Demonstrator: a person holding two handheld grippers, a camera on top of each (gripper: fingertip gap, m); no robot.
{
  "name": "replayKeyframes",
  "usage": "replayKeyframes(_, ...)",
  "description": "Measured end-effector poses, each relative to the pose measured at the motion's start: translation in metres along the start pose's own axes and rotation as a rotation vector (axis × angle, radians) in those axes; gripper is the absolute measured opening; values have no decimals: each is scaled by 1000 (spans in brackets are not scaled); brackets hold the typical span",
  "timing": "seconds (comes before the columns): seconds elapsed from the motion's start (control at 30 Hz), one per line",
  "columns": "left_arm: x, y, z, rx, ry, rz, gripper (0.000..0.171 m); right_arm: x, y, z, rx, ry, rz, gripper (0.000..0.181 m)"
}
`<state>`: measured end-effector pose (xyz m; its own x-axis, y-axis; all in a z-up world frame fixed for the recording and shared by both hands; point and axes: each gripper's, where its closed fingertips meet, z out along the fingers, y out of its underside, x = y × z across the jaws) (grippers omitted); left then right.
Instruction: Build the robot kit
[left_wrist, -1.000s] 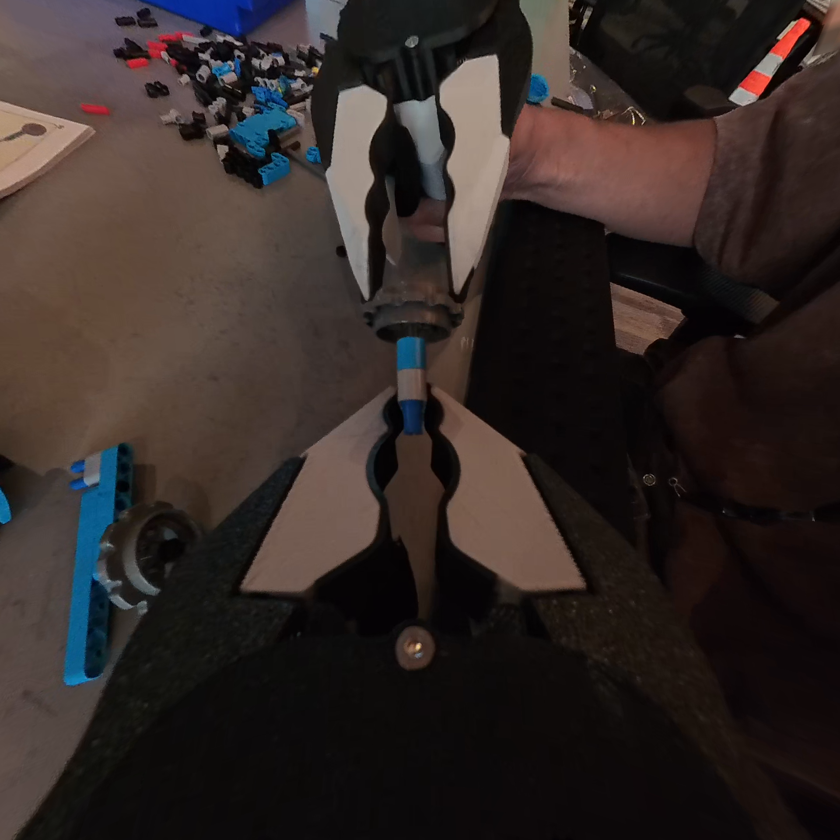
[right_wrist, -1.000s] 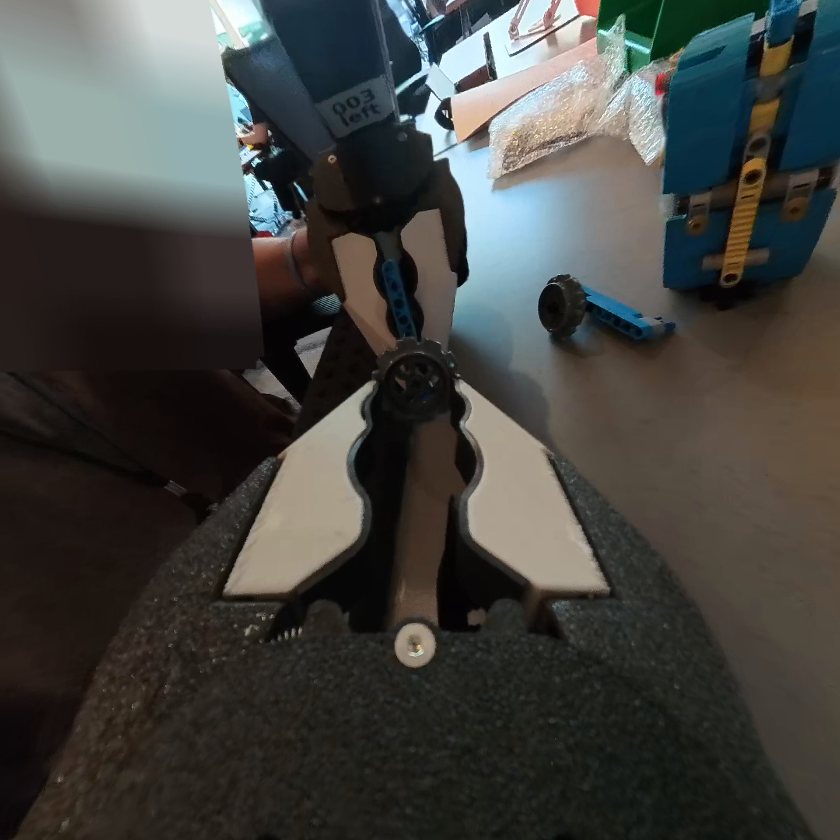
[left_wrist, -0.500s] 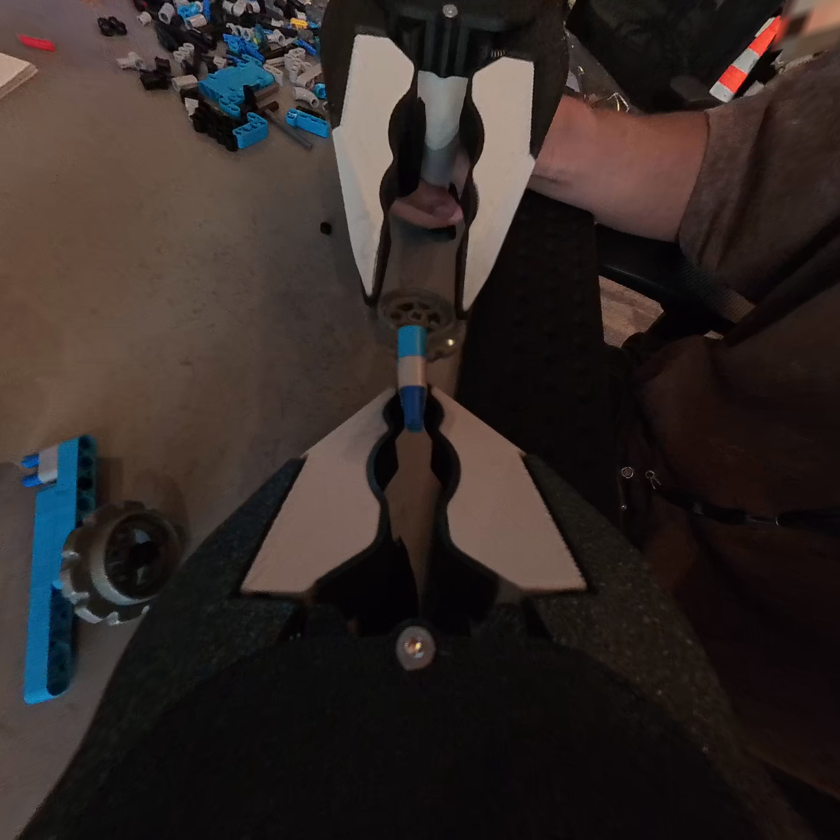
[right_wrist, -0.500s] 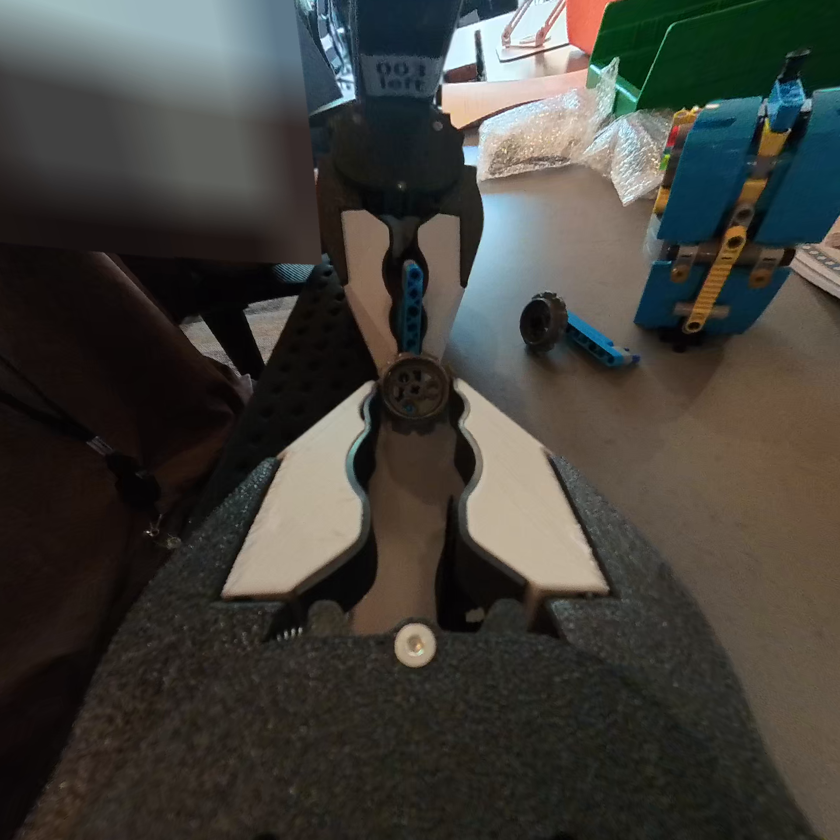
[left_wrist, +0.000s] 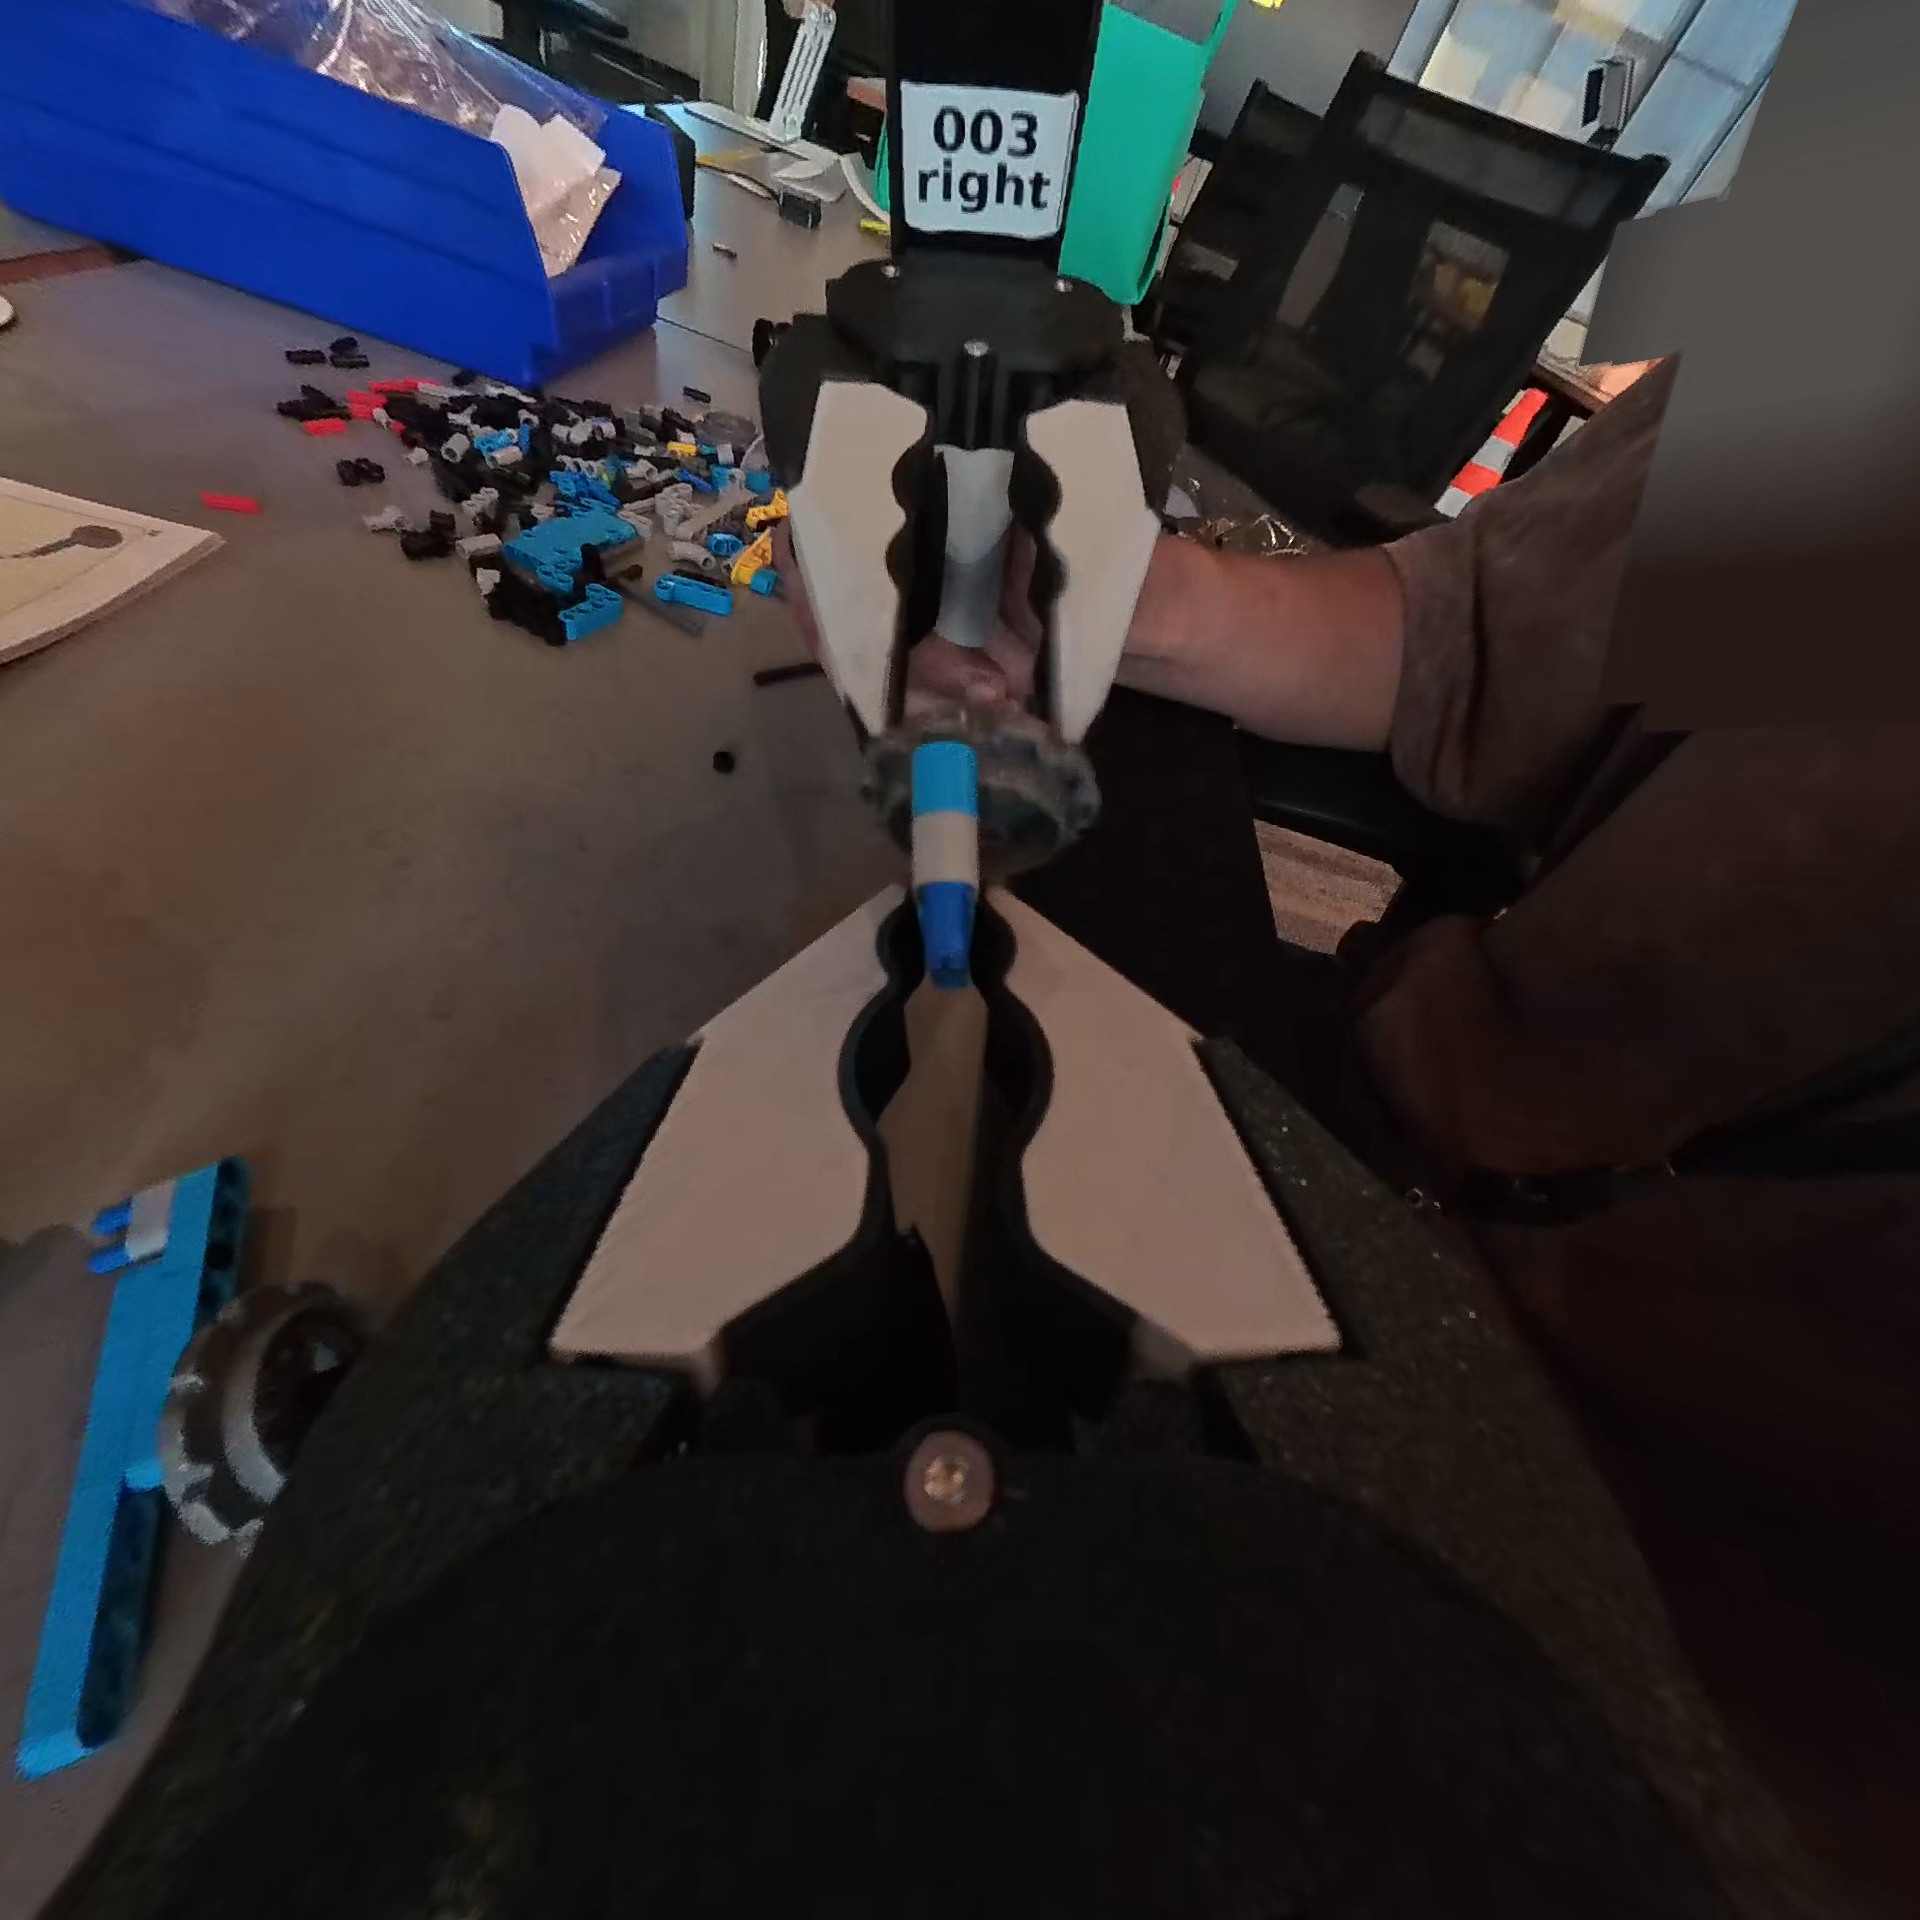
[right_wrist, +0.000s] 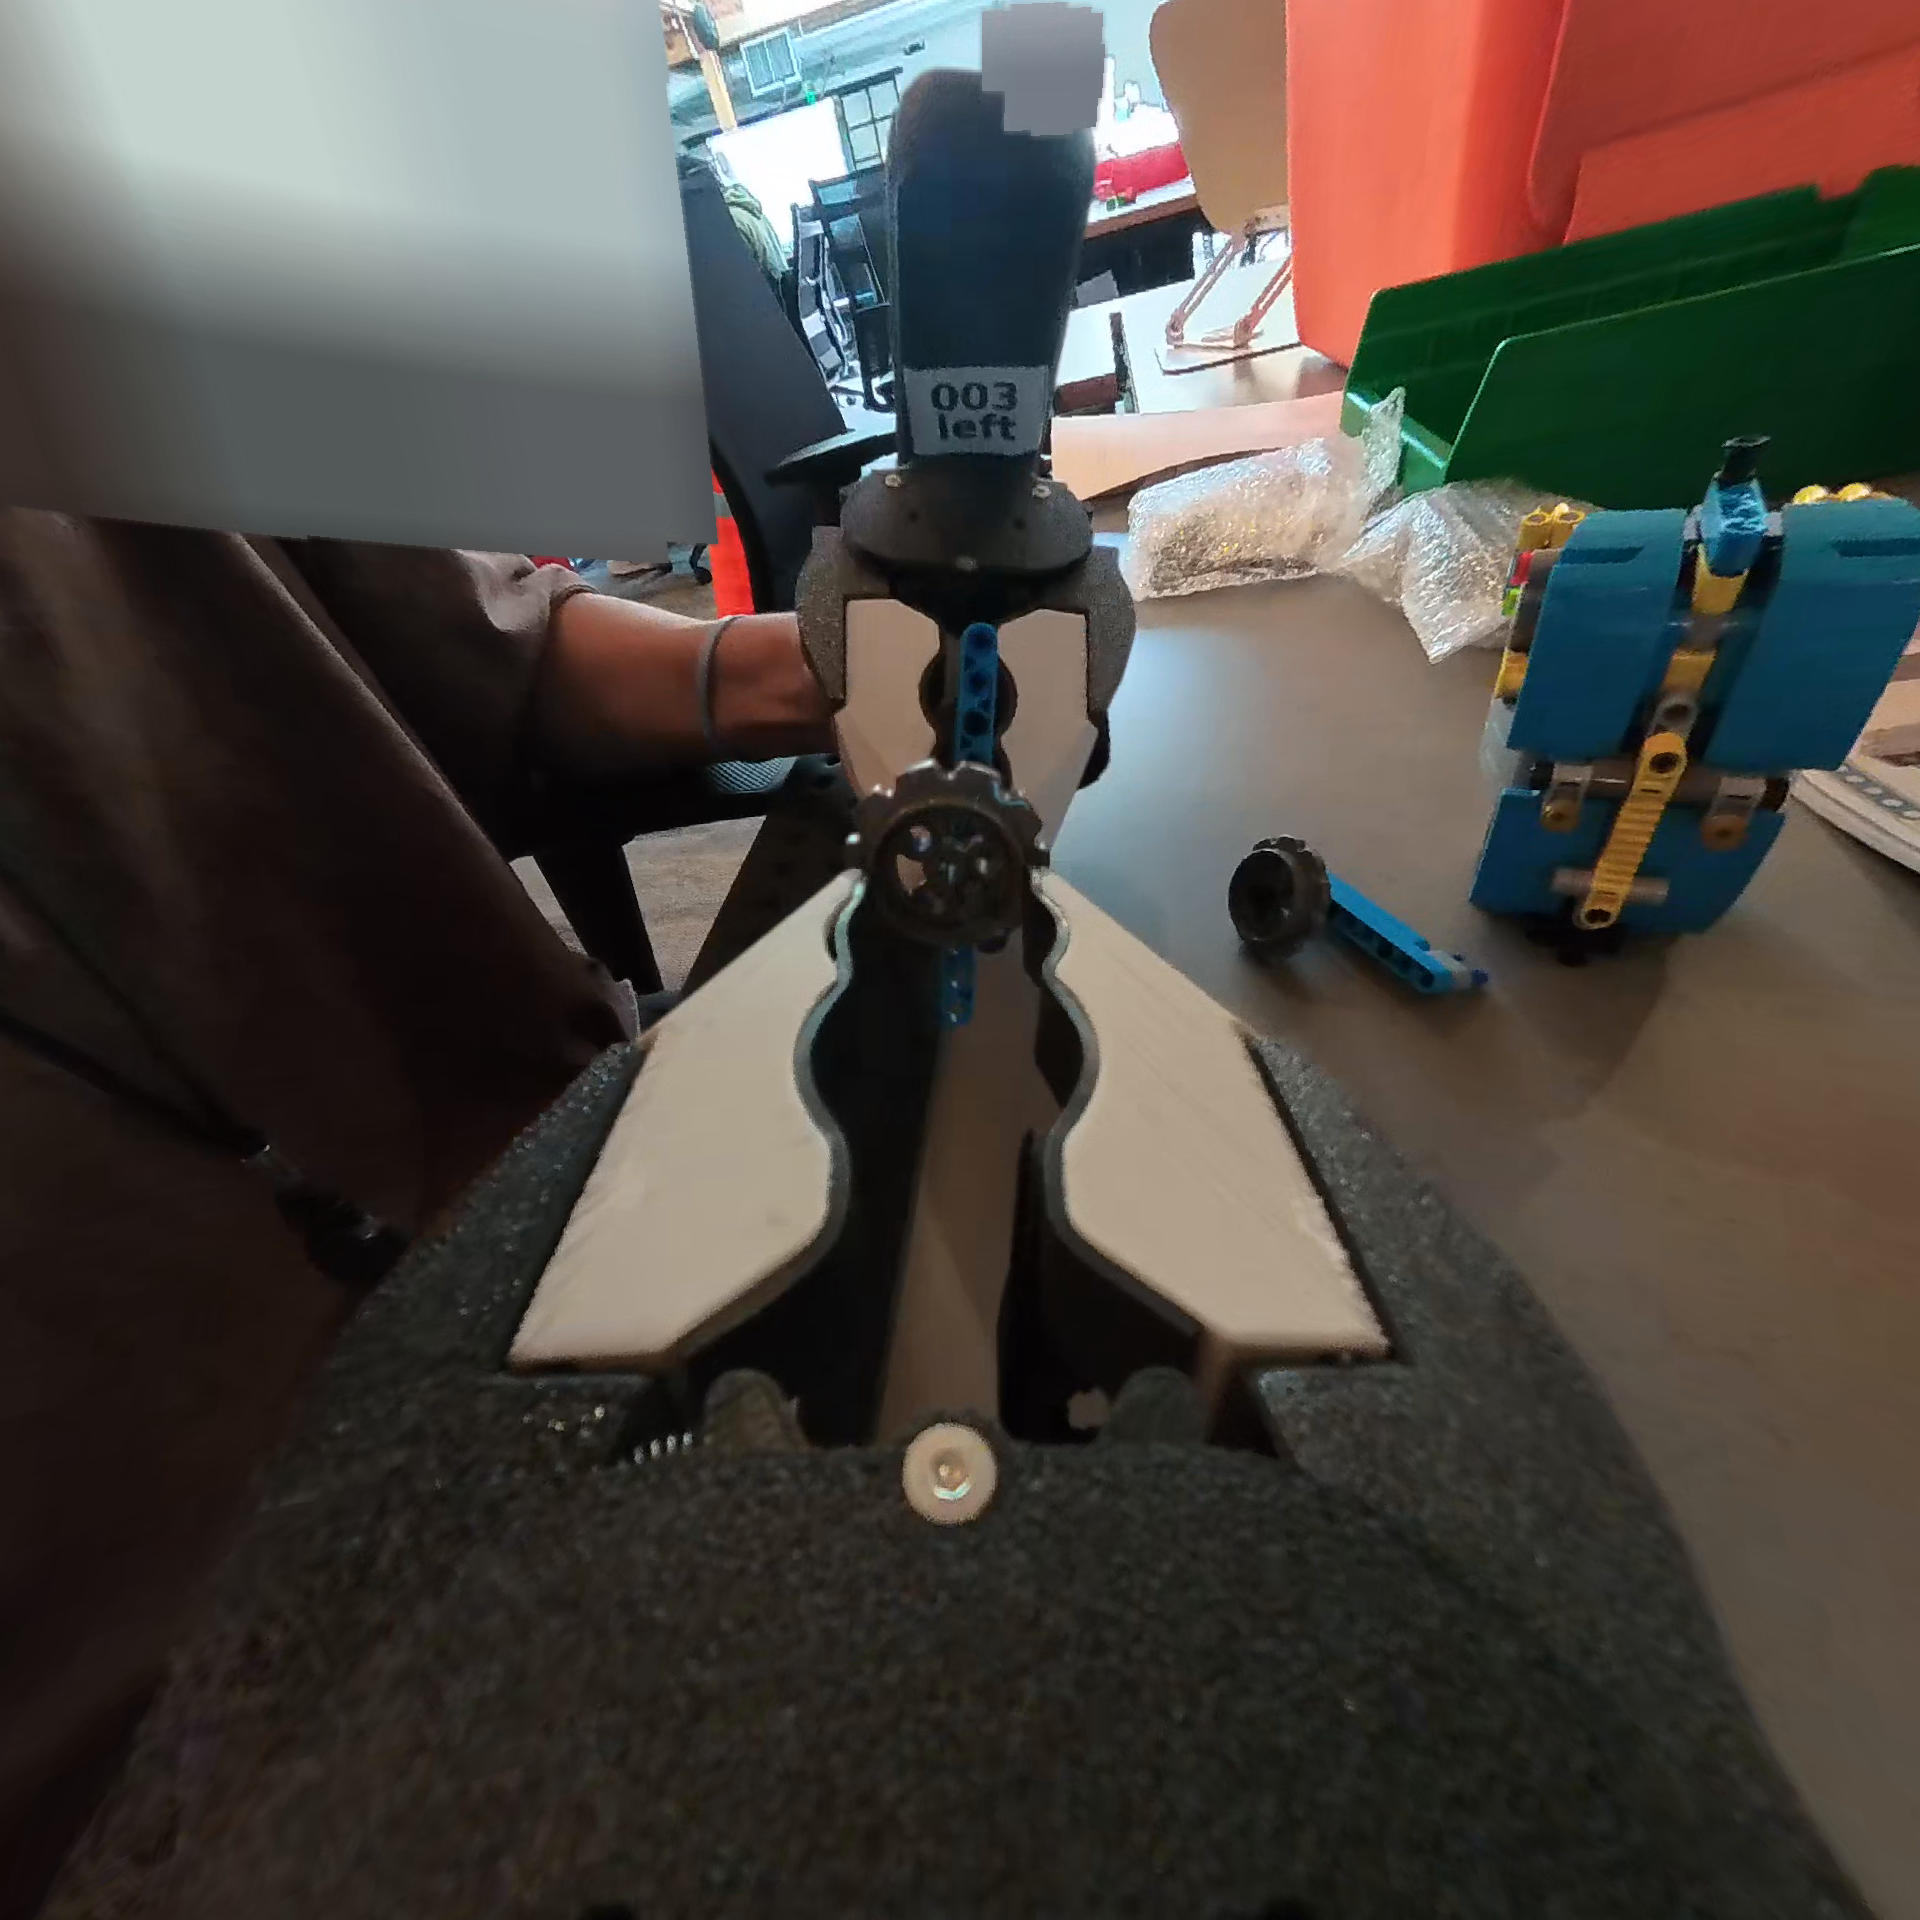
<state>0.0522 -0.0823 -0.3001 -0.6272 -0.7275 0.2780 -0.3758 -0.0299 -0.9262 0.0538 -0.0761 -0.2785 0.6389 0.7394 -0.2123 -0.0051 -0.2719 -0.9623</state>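
Observation:
My left gripper (left_wrist: 945, 935) is shut on a blue studless beam (right_wrist: 977, 686), which it holds lengthwise. A blue and grey pin (left_wrist: 943, 821) sticks out of the beam's end, past my fingertips. My right gripper (right_wrist: 951, 899) faces it tip to tip and is shut on a dark grey toothed wheel (right_wrist: 951, 868). The wheel sits against the pin and beam end; whether the pin is in the hub is hidden. In the left wrist view, the right gripper (left_wrist: 977, 727) grips the wheel (left_wrist: 1039, 800) from above. Both are held in the air over the table edge.
A second blue beam with a grey wheel (right_wrist: 1351, 925) lies on the grey table, low left in the left wrist view (left_wrist: 135, 1455). A blue built model (right_wrist: 1662, 748), bubble-wrap bags (right_wrist: 1247, 520) and green bins (right_wrist: 1662, 364) are to the right. Loose pieces (left_wrist: 561, 488), a blue bin (left_wrist: 312, 197) and a booklet (left_wrist: 62, 561) are also there. My two grippers' fingertips are within a few centimetres of each other.
Both grippers have tilted upward together, so more of the room shows behind them. They stay tip to tip, and the wheel stays against the beam's pin.

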Motion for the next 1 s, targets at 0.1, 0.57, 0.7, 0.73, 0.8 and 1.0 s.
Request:
replayKeyframes(0.1,-1,5,5,-37,-25,15,6,8,3,-2,-27,55,-13,9)
replayKeyframes(0.57,2,-1,-1,3,8,-19,6,-6,0,-4,-12,-42,29,42)
replayKeyframes(0.7,2,-2,-1,8,11,-19,6,-9,-1,3,-14,-45,25,57)
replayKeyframes(0.73,3,-1,0,-1,9,-13,6,-8,-1,6,-18,-43,33,59)
replayKeyframes(0.8,3,2,2,-21,2,1,6,-8,5,12,-57,-42,46,55)
replayKeyframes(1.0,5,3,2,-18,13,7,6,-6,6,11,-102,45,-54,42)
